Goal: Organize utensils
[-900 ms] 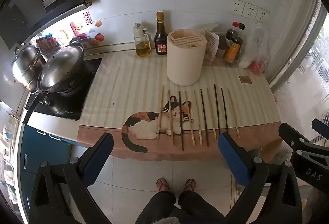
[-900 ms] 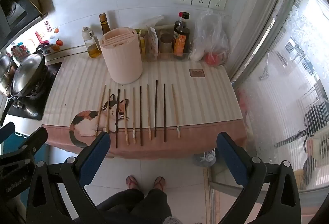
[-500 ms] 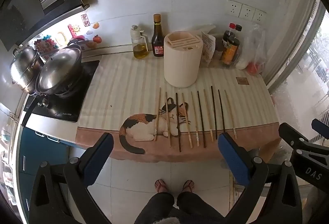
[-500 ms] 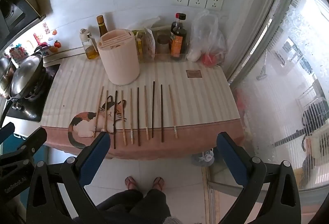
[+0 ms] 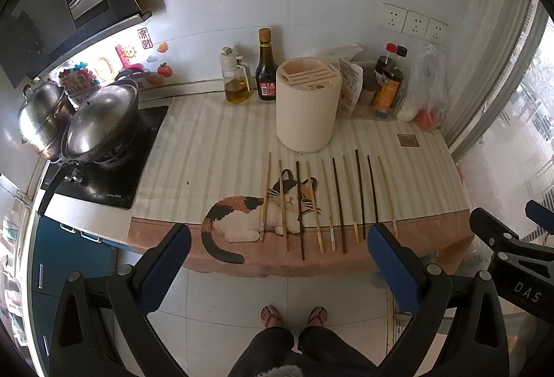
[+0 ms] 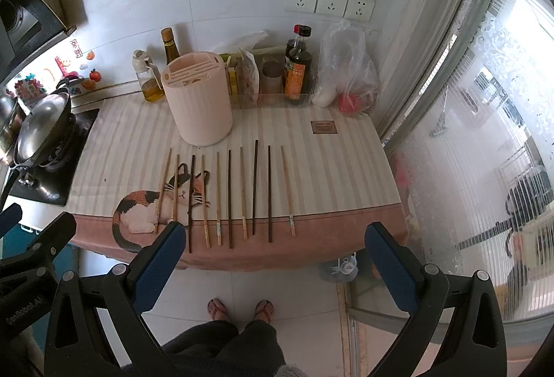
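Note:
Several loose chopsticks (image 5: 327, 200) (image 6: 230, 193), some pale bamboo and some dark, lie side by side across a striped cat-print mat (image 5: 221, 155) (image 6: 329, 169). Behind them stands a cream cylindrical utensil holder (image 5: 306, 105) (image 6: 197, 100) with a slotted top. My left gripper (image 5: 277, 252) hangs open high above the counter's front edge, nothing between its blue pads. My right gripper (image 6: 273, 249) is likewise open and empty, above the same edge. Each gripper shows at the edge of the other's view.
Lidded steel pots (image 5: 98, 120) sit on a black stove (image 5: 110, 169) to the left. Oil and sauce bottles (image 5: 266, 65) (image 6: 297, 72), packets and a plastic bag (image 6: 348, 65) line the back wall. A window is at the right. The person's legs and sandalled feet (image 5: 294, 316) stand on floor tiles below.
Both views have shifted slightly: the counter and chopsticks now sit a little further left and up in frame, so both grippers have drifted a bit. Both stay open.

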Demonstrator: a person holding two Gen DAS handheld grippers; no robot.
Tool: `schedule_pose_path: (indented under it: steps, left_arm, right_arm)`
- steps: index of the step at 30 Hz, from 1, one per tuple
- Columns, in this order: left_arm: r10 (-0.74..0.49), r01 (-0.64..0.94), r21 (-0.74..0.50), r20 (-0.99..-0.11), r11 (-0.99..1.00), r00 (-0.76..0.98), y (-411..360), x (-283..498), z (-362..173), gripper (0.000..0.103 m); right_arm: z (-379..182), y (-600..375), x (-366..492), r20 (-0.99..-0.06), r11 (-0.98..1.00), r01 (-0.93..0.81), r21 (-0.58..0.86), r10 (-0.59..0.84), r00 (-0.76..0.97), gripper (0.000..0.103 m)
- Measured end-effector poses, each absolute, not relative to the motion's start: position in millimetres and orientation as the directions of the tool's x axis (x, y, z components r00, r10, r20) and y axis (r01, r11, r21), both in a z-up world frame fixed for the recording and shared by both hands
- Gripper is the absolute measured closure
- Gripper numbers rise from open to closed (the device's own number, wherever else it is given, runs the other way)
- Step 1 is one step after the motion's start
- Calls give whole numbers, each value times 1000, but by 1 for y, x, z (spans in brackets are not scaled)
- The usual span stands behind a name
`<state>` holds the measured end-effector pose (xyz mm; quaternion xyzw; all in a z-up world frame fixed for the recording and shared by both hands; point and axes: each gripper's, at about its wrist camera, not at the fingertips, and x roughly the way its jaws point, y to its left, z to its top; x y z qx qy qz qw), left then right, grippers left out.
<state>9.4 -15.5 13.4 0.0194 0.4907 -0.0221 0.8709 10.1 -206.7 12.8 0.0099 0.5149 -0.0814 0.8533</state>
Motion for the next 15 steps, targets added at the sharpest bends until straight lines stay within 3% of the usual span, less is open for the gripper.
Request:
schedule_pose_path:
  steps: [15]
  left_arm:
    - [-18,50,10,-852,999,523,-11,7,14,0]
  right_arm:
    - [16,-208,13,-881,988,142,-62,-121,458,0]
